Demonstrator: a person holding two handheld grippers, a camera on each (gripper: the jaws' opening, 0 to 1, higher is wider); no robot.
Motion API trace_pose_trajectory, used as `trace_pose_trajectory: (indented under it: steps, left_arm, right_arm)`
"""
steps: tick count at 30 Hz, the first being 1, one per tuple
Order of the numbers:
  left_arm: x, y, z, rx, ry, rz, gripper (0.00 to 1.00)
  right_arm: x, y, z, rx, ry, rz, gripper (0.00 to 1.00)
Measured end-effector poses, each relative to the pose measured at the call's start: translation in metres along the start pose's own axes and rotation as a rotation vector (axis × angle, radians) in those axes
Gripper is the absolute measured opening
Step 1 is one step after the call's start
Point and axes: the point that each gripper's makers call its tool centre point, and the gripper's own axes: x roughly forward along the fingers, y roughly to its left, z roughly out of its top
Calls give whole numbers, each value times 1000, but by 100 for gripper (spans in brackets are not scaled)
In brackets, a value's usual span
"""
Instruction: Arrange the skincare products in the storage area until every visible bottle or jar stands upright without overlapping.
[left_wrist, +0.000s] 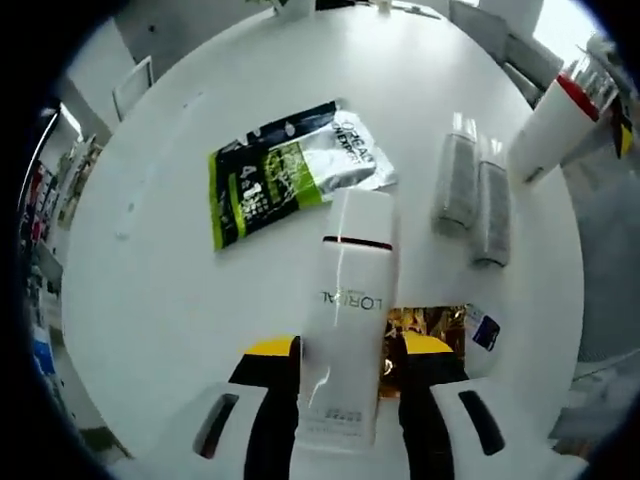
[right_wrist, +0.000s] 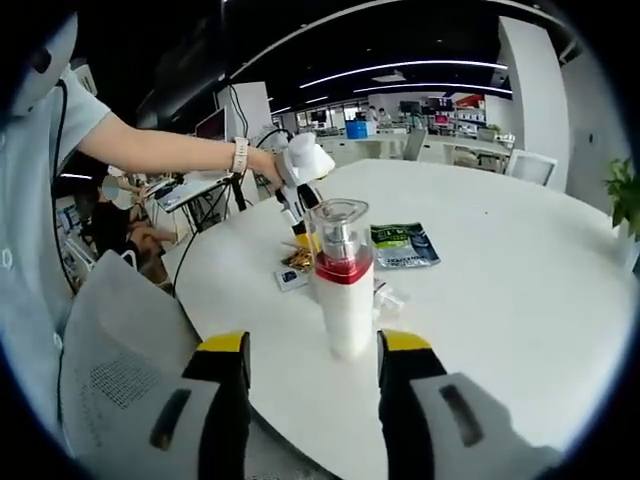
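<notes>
Skincare bits lie scattered over the round white table (left_wrist: 150, 300). At the bottom centre of the left gripper view, the left gripper (left_wrist: 343, 365) has its yellow-tipped jaws closed against the sides of a tall white L'Oréal bottle (left_wrist: 350, 310), which runs up the middle of the frame between them. Upper left of it lies a green and black sachet pack (left_wrist: 285, 170), flat on the table; to the right lie two slim clear tubes (left_wrist: 472, 190) side by side, and a gold packet (left_wrist: 432, 322) sits just beside the right-hand jaw.

In the right gripper view, the right gripper (right_wrist: 312, 375) stands with its jaws spread, a white pump bottle (right_wrist: 342, 275) with a red band and clear cap upright between them near the table's edge; whether the jaws touch it I cannot tell. Upper left, a person's arm (right_wrist: 170, 150) reaches over the table.
</notes>
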Motion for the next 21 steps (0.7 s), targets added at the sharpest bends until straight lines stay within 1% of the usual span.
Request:
trace_pose_trajectory:
  steps: [1,6,10,11,12,14,15,16,21]
  left_arm:
    - [1,0,-1,7,8,0,34]
    - [2,1,1,13,9,-8,32]
    - [4,0,2,18,13,-31,32]
    - [5,-2,3,2,2,-42,31]
    - [6,-5,7,-24,-25,-52,32]
    - [6,-5,7,-10,-15,-39,32]
    - [6,-6,7,17,-14,-38,31]
    - [5,-8,8,18,-17,-47,31]
    - [5,-7,8,-6,-15,-36,29]
  right_arm:
    - [0,-1,0,2,0,-3,51]
    - [0,-3,-2,7,4,-6,51]
    - [1,-3,-2,10,3,-5,51]
    - [2,-2,-3,11,3,-4,51]
    - [3,-2,-3,13,4,-2,51]
    - [4,-1,-3,13,4,2,51]
    - [5,0,-3,14,2,4,51]
    - [6,0,-4,15,3,6,51]
    - [7,1,-2,11,1,12,50]
